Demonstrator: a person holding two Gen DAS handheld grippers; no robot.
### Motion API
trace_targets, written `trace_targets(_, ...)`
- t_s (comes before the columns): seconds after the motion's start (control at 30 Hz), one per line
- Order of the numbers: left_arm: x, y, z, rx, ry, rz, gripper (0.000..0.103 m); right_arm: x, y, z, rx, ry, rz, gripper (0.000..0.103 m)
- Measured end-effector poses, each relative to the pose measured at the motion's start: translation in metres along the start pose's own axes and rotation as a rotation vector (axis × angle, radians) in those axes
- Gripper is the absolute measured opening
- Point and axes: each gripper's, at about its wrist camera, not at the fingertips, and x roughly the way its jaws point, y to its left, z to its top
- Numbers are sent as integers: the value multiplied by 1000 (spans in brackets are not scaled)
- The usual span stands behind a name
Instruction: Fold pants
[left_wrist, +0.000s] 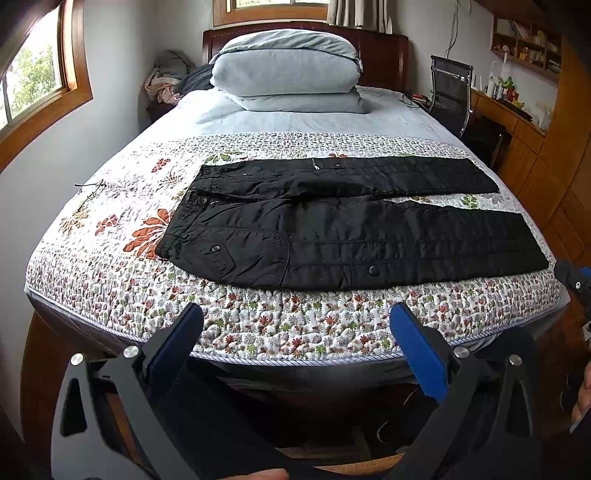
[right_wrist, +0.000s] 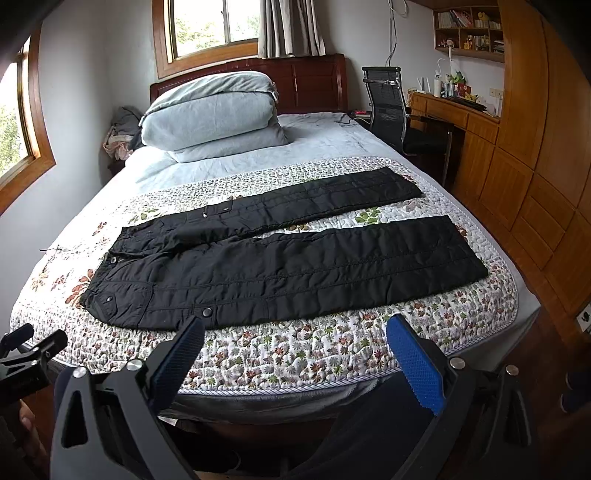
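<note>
- Left wrist view: the black pants (left_wrist: 343, 229) lie flat on the floral quilt (left_wrist: 258, 325) of the bed, with the waistband at the left and both legs spread apart toward the right.
- The left gripper (left_wrist: 295, 325) hangs in front of the near edge of the bed, its two blue pads wide apart and holding nothing; the pants are beyond its tips, not touching.
- At the right edge a dark part with blue is seen, probably the other gripper, but it is too cut off to be sure.
- Right wrist view: the pants (right_wrist: 295, 269) lie across the quilt (right_wrist: 295, 354), the waistband to the left, the legs going to the right.
- The right gripper (right_wrist: 295, 332) is opened wide and empty; its left finger (right_wrist: 181, 350) reaches near the lower hem side of the pants, just beside the snap pocket.
- A folded grey duvet (right_wrist: 210, 114) sits at the head of the bed, well apart from the pants.
</note>
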Motion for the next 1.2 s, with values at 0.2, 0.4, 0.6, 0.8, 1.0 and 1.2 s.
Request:
trace_targets(0.2,0,1,1,0,-2,1,100,0,0,0,-1,0,-1,100)
trace_targets(0.4,-3,3,1,0,-4,2,100,0,0,0,1,0,0,100)
trace_targets(0.6,-2,2,1,3,-3,0,100,0,0,-1,0,0,-1,100)
trace_targets(0.8,-2,2,2,2,-2,3,100,1,-1,-2,1,1,0,100)
trace_targets(1.0,-2,1,0,2,-2,3,100,1,-1,-1,1,1,-1,100)
trace_targets(1.2,-2,1,1,2,-3,3,100,1,-1,-1,1,0,-1,100)
